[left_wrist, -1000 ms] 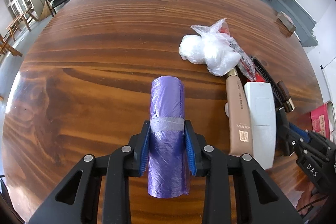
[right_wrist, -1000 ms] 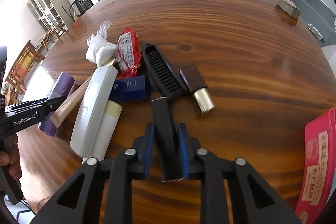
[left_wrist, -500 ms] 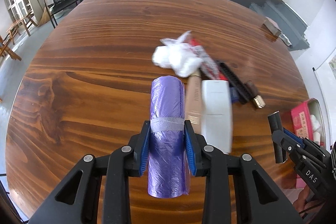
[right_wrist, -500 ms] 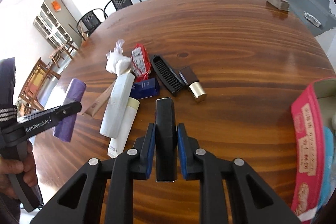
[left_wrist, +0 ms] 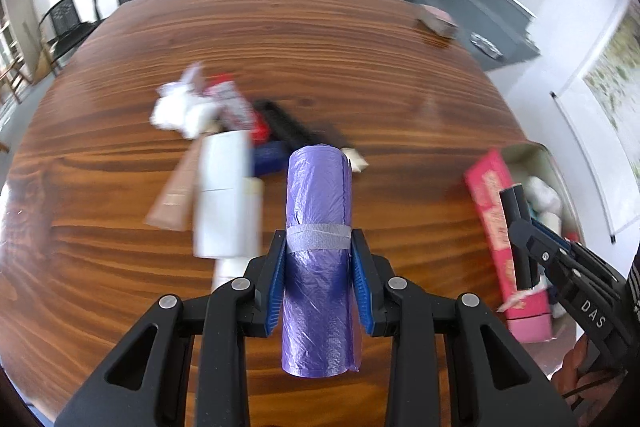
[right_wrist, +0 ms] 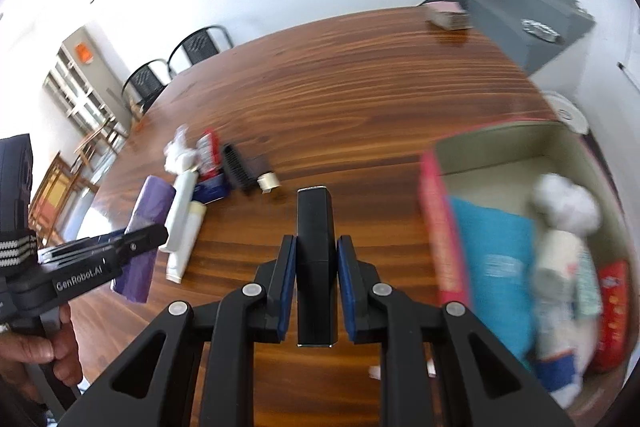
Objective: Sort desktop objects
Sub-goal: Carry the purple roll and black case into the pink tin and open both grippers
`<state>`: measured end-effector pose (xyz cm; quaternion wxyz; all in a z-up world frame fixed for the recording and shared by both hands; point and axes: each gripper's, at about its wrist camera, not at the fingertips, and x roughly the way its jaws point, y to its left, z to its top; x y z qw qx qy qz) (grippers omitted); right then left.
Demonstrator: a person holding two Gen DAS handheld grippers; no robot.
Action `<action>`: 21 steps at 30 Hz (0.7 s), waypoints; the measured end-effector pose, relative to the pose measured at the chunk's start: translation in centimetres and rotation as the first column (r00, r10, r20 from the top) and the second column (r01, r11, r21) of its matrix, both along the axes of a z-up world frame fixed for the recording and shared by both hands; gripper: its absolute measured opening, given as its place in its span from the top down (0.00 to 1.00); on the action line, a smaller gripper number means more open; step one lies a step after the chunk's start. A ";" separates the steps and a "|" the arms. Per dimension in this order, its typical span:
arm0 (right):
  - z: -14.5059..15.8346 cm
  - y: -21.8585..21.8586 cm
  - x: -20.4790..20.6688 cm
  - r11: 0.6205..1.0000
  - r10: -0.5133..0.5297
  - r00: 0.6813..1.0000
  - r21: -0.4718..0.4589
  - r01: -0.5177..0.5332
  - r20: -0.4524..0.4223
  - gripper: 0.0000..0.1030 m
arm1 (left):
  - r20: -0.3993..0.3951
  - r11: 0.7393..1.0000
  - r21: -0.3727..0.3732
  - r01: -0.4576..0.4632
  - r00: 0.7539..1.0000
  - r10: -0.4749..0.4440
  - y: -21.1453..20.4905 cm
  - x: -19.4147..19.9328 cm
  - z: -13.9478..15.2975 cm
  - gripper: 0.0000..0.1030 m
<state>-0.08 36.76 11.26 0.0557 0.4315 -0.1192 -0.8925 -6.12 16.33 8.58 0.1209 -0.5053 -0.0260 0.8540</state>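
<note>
Two grippers hung above the wooden table [left_wrist: 120,267], each clamped on one item. The left gripper [left_wrist: 319,279] had its blue pads pressed to the sides of a purple roll [left_wrist: 319,227] bound by a pale band, the roll lying lengthwise between the fingers and clear of the tabletop. The right gripper [right_wrist: 316,279] was closed tight on a slim black box [right_wrist: 315,247], which stood out past both ends of the pads. Left on the table was a loose cluster: a white bag [left_wrist: 176,107], a red packet [left_wrist: 236,107], a black comb [left_wrist: 288,127], a blue box [left_wrist: 268,155], a white bottle [left_wrist: 224,199] and a tan tube [left_wrist: 176,195] beside it, all blurred. In the right wrist view a small gold-capped piece [right_wrist: 269,181] lay just beside the comb. Near the table's right edge sat an open pink box [right_wrist: 438,227] holding a turquoise pack [right_wrist: 496,267], white bundles [right_wrist: 564,203] and a red packet, too smeared to read further. Between the right gripper and the box only bare wood showed. A small block [right_wrist: 446,15] rested at the far edge, well apart from everything, and two black chairs [right_wrist: 176,67] stood beyond the table.
</note>
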 end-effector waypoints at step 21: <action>0.0 14.8 6.3 0.979 -0.202 0.979 0.027 0.202 -0.002 0.78 | -0.026 0.947 0.055 0.316 0.949 -0.315 20.1 4.0 0.7 0.68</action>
